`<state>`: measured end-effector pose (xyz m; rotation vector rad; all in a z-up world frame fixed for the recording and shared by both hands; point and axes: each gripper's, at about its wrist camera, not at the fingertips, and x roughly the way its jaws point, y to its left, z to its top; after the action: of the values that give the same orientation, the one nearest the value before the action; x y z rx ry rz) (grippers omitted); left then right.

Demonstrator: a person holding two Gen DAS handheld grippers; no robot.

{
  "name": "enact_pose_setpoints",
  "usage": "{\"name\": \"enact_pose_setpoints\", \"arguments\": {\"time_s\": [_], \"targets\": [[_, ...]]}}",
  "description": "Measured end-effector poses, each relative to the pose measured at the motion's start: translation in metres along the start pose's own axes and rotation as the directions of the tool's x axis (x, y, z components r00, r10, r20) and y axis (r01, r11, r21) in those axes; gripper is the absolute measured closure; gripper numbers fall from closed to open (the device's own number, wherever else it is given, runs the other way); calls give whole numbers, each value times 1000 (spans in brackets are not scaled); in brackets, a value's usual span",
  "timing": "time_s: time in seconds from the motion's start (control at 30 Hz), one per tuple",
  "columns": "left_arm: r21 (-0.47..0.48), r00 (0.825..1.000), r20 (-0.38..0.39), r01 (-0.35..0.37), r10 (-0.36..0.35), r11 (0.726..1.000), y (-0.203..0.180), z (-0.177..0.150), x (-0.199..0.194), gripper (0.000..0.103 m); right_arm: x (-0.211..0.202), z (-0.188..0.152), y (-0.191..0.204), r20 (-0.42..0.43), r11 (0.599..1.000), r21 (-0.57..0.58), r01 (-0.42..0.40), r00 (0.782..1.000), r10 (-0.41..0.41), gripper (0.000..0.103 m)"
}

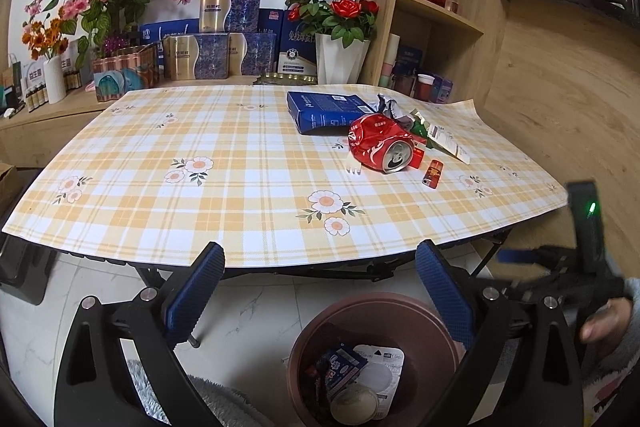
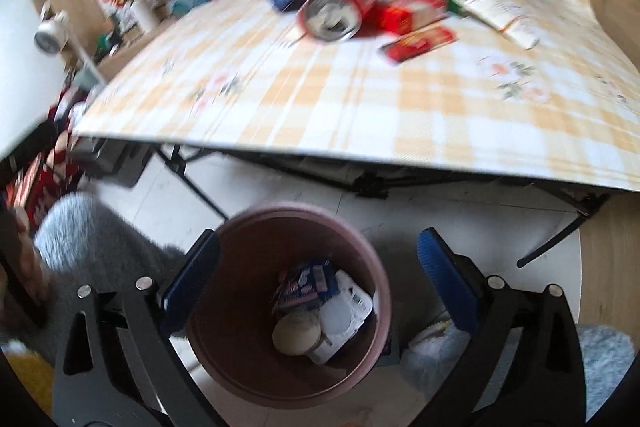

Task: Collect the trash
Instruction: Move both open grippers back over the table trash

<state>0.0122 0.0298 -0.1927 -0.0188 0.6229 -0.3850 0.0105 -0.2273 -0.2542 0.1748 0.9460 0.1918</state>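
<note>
A brown bin (image 1: 352, 315) stands on the floor below the table's near edge, holding a blue wrapper, a white tray and a round lid; it also shows in the right wrist view (image 2: 260, 227). On the plaid table lie a crushed red can (image 1: 380, 145), a blue box (image 1: 326, 111), a small red pack (image 1: 432, 173), a green-and-white tube (image 1: 444, 141) and crumpled wrappers (image 1: 390, 107). The can (image 2: 334, 9) and a red pack (image 2: 418, 45) show blurred in the right wrist view. My left gripper (image 1: 320, 267) is open and empty before the table edge. My right gripper (image 2: 318, 259) is open and empty over the bin.
Boxes, flower vases (image 1: 340, 57) and small bottles crowd the ledge behind the table. A wooden shelf (image 1: 440, 11) stands at the back right. Folding table legs (image 2: 188, 183) reach the white tile floor. Grey fluffy fabric (image 2: 100, 239) lies beside the bin.
</note>
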Motion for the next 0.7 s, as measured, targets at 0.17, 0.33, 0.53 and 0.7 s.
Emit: {"name": "enact_pose_setpoints", "arguments": {"time_s": [0.17,0.33,0.53,0.7], "targets": [[1,1000,-20,-17,17,1000,-1,1,6,9,-18,20,-16,40,1000,27,7,999,-8,6],[-11,1000,-22,-21,20,1000,0,7,11,9,-34,40,-22,79,995,-52,86,994,-82,6],[-31,1000,0,-11,11,999,9,21,14,9,-45,62,-42,99,997,-68,38,995,-31,6],[-31,999,32,-36,37,999,16,39,18,6,-46,78,-57,120,997,-60,53,992,-45,6]]}}
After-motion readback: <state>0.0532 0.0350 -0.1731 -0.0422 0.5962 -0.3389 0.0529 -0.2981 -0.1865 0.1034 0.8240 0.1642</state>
